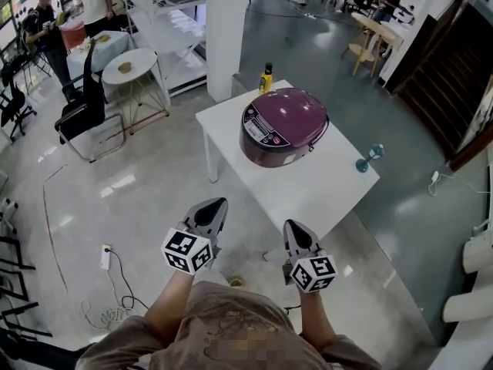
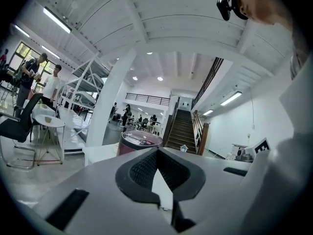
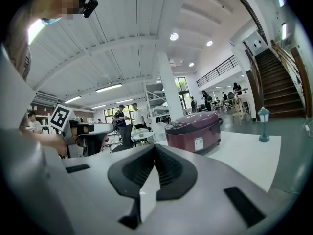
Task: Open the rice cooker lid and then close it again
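A purple rice cooker (image 1: 283, 126) with its lid down stands on a white table (image 1: 308, 187). It shows ahead in the left gripper view (image 2: 139, 140) and, a little to the right, in the right gripper view (image 3: 193, 129). My left gripper (image 1: 219, 204) and right gripper (image 1: 292, 227) hang side by side over the floor, short of the table's near edge and well apart from the cooker. Both point towards it. In each gripper view the jaws meet at their tips, left gripper (image 2: 159, 148) and right gripper (image 3: 155, 145), with nothing between them.
A yellow bottle (image 1: 266, 77) stands at the table's far corner and a small blue lamp ornament (image 1: 368, 158) near its right edge. A white pillar (image 1: 227, 29) rises behind. At the left are a round table (image 1: 129, 66), a black chair (image 1: 85, 106) and people. A power strip (image 1: 105, 257) lies on the floor.
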The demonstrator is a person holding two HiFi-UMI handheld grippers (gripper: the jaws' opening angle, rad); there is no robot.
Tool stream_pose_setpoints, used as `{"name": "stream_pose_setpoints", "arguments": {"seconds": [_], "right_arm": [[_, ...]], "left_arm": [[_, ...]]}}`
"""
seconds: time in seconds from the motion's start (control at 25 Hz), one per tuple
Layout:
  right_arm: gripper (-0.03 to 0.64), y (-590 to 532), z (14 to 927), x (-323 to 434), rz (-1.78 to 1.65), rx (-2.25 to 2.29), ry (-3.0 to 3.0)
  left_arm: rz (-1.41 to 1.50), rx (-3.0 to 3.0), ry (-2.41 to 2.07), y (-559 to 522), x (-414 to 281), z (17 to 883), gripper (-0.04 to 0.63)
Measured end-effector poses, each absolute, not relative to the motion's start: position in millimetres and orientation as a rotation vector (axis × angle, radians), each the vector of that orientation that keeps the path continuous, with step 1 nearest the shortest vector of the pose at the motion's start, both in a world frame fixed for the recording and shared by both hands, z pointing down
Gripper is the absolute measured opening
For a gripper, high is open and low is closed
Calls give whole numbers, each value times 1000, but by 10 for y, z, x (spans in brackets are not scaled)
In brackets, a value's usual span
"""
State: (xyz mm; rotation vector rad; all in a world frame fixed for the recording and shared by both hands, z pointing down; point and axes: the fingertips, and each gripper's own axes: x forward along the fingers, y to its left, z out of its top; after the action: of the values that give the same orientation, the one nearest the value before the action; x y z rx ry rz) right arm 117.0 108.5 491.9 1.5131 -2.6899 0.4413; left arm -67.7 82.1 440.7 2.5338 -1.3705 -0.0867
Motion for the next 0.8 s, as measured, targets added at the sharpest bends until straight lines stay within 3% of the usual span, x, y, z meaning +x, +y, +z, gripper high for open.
{"name": "stream_pose_setpoints", "arguments": {"seconds": [0.8], "right_arm": [[2,-99,4925,1190,407,1514,-2685]], "left_arm": [[-93,2559,-1353,-466,-636,4437,18]]}}
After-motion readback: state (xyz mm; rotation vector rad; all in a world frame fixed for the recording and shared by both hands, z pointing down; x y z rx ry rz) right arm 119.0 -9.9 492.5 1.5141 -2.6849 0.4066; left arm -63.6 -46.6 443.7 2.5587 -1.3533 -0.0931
